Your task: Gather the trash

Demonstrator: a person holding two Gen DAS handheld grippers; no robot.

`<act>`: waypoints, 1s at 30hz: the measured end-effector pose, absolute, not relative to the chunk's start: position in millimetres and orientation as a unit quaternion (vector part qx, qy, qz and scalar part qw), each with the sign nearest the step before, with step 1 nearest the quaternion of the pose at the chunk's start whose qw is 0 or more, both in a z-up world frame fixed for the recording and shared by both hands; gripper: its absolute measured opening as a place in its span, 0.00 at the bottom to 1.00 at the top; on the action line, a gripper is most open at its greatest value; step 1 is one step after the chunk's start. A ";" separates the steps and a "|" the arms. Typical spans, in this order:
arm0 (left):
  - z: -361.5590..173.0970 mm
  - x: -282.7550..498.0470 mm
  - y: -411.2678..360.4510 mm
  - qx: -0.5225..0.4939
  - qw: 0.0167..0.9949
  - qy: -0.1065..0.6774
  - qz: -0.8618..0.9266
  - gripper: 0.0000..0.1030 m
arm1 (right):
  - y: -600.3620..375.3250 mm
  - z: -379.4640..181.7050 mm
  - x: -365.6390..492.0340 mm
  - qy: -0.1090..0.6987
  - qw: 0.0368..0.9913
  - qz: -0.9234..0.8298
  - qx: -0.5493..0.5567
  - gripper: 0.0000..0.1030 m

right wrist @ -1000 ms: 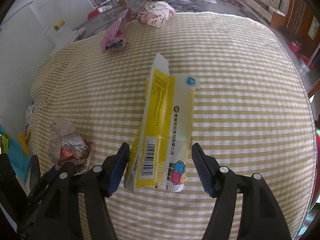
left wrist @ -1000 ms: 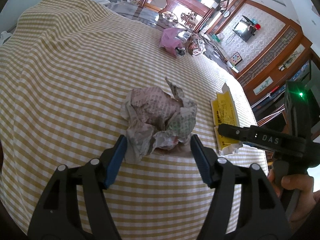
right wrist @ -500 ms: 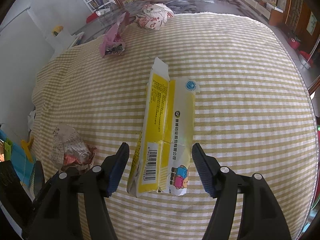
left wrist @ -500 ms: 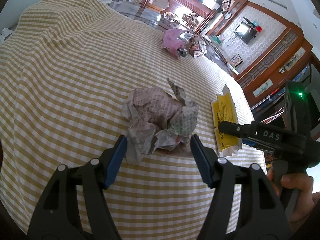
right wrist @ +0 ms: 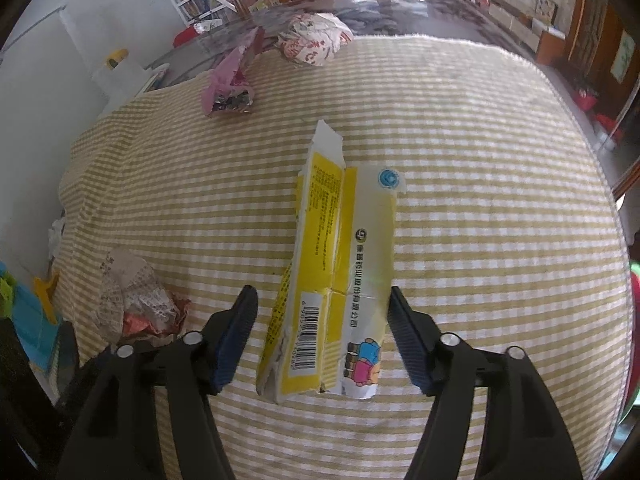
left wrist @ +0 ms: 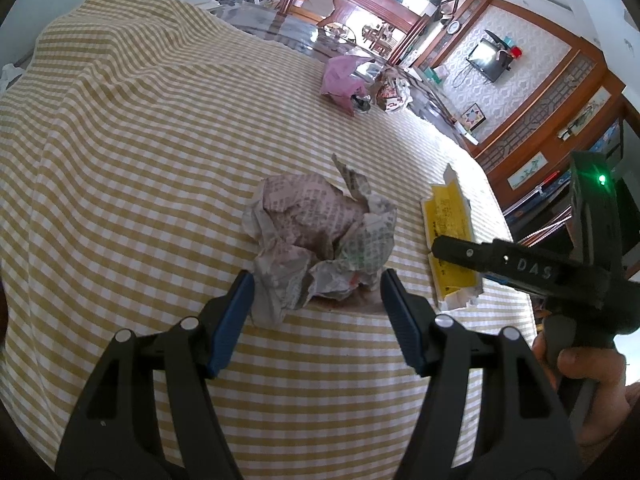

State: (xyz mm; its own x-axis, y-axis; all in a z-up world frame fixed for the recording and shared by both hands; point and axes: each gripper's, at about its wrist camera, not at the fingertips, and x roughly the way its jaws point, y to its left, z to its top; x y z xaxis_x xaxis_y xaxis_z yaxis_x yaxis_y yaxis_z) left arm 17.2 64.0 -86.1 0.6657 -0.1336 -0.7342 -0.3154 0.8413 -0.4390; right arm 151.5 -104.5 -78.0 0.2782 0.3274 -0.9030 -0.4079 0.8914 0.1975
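The right tool (right wrist: 322, 322) straddles the near end of a flattened yellow and white cardboard carton (right wrist: 340, 276) that lies on the counter under a yellow and white checked tablecloth (right wrist: 480, 200), close to the counter's near edge. Its jaws are closing; the right pad sits against the carton's white side while the left pad stands apart from the yellow side, so nothing is pinched yet. The carton is thin, creased down its length and probably flimsy. To do this step well, the person should keep the pads low, almost on the cloth, and close squarely across the carton's width, so that it folds along its crease between them rather than sliding out. The cloth should stay out of the pinch.

The left tool (left wrist: 316, 308) is spread around the near part of a crumpled ball of grey printed newspaper (left wrist: 320, 240), which rests on the same cloth beside the carton. Its left pad touches or nearly touches a loose flap; the right pad stands just clear. Crumpled paper gives way, so a firm squeeze on the bulk of the ball, not on a flap, would likely hold better.

At the counter's far edge lie a pink crumpled plastic bag (left wrist: 340, 82) and a red and white patterned paper wad (right wrist: 314, 42), still to collect.
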 end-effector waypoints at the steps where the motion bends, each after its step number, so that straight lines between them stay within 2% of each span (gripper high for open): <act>1: -85.6 17.5 64.0 -0.276 0.870 0.405 0.052 0.61 | -103.9 -77.3 150.6 0.551 0.800 0.232 -0.043 0.53; 3: -83.5 17.1 64.3 -0.272 0.874 0.400 0.054 0.59 | -102.1 -72.0 145.4 0.535 0.809 0.236 -0.057 0.52; 8: -79.4 18.1 59.4 -0.250 0.881 0.398 0.053 0.47 | -102.0 -58.5 130.0 0.494 0.831 0.246 -0.073 0.51; 11: -80.2 20.0 58.4 -0.248 0.881 0.401 0.048 0.38 | -104.9 -57.0 124.9 0.491 0.832 0.249 -0.071 0.51; 19: -84.3 21.4 59.5 -0.258 0.876 0.404 0.046 0.28 | -126.6 -54.1 119.4 0.496 0.834 0.235 -0.043 0.51; 30: -86.4 17.1 69.9 -0.294 0.870 0.392 0.046 0.28 | -162.8 -67.0 108.4 0.528 0.823 0.210 0.023 0.51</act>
